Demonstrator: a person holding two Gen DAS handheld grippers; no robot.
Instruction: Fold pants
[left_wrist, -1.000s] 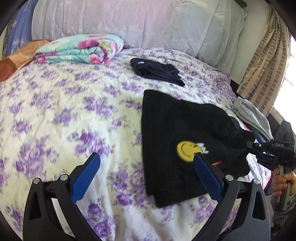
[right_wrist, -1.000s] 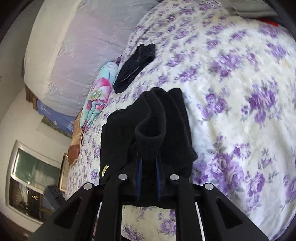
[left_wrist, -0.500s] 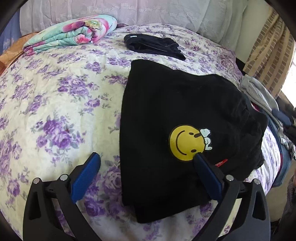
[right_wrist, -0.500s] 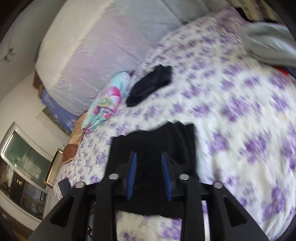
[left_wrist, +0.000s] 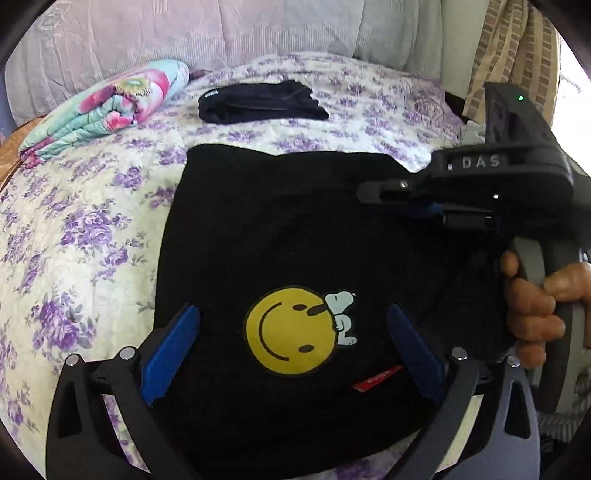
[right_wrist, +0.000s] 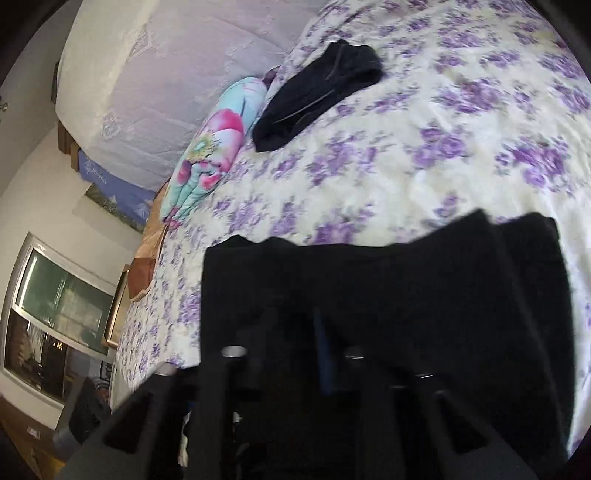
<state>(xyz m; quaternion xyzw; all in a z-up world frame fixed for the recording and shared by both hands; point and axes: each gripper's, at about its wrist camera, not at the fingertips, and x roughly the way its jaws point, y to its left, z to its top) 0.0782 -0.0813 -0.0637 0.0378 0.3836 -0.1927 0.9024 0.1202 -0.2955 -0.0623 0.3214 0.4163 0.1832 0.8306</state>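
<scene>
The black pants lie folded on the floral bedspread, their yellow smiley patch facing up; my left gripper hangs over that patch, its 2 blue pads spread wide and empty; my right gripper is closing, jaws nearly together over the pants' near edge, though I cannot tell whether cloth is pinched; a 2nd dark garment lies near a rolled floral blanket.

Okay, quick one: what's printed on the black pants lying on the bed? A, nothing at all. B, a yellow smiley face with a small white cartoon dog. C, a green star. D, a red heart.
B: the black pants show a yellow smiley face with a small white cartoon dog at its edge.
</scene>
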